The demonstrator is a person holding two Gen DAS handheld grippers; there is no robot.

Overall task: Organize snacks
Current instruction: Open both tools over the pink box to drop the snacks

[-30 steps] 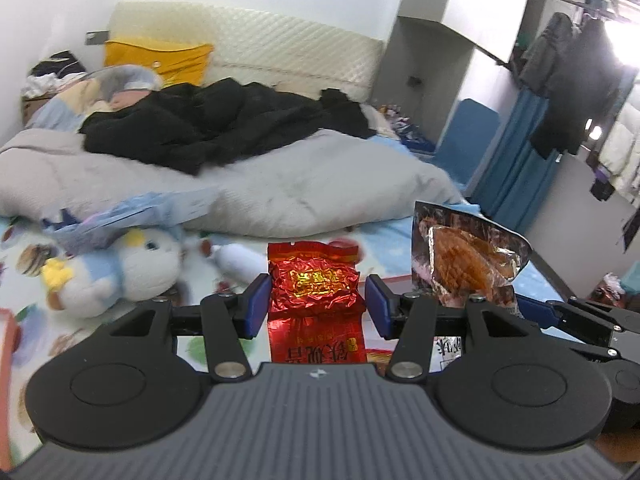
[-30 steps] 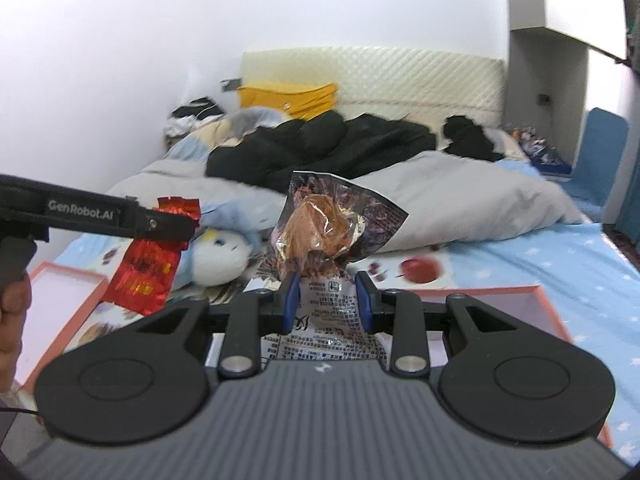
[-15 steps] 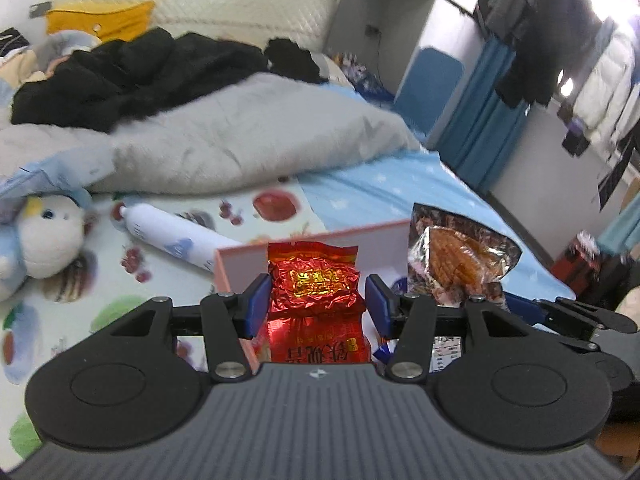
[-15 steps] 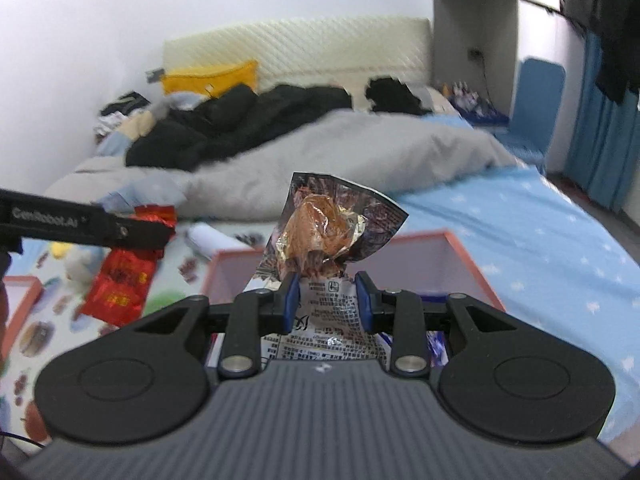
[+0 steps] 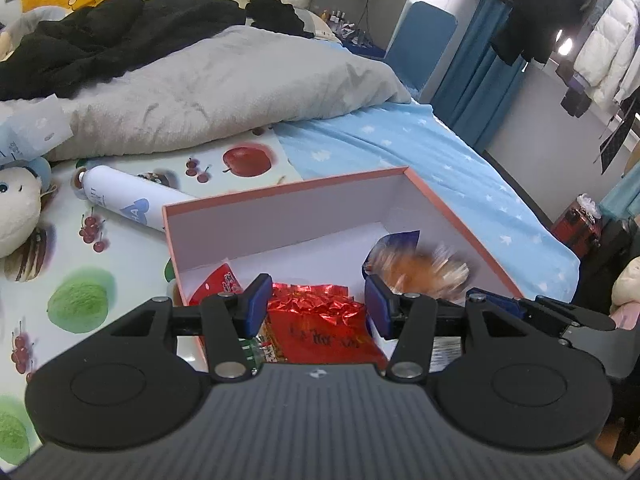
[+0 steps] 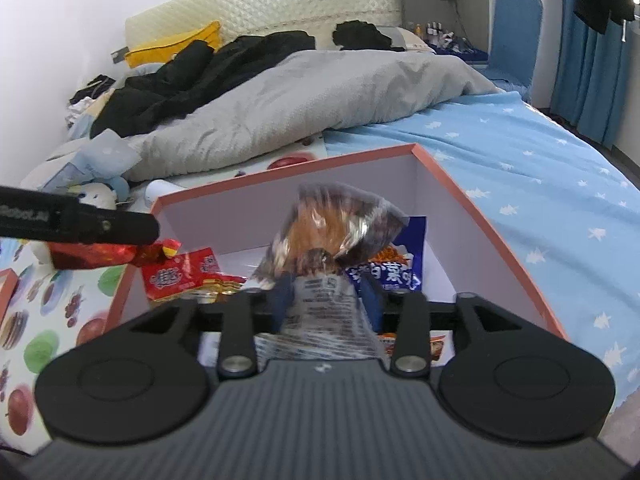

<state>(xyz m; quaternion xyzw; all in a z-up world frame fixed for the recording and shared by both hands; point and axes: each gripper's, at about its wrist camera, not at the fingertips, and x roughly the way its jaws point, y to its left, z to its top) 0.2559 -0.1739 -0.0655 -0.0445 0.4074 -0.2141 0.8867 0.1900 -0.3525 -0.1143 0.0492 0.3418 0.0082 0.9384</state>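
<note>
A pink-rimmed box (image 5: 448, 208) with white walls lies open on the bed, also in the right wrist view (image 6: 480, 220). My left gripper (image 5: 316, 306) is open over its near left part; the red foil snack packet (image 5: 320, 324) lies loose below the fingers. My right gripper (image 6: 326, 300) is shut on a clear packet of brown pastry (image 6: 340, 224), held over the box; it shows blurred in the left wrist view (image 5: 420, 268). A red sachet (image 6: 180, 274) and a blue packet (image 6: 392, 272) lie inside.
A white spray can (image 5: 124, 200) lies left of the box on the fruit-print sheet. A plush toy (image 5: 16, 208) is further left. A grey duvet (image 5: 208, 84) and black clothes (image 5: 100, 36) cover the bed's back. Blue starred sheet (image 6: 540, 168) lies right.
Both grippers moved right and down over the box. My left gripper opened and the red foil packet dropped out of its fingers. The right one still holds the pastry packet, now lower.
</note>
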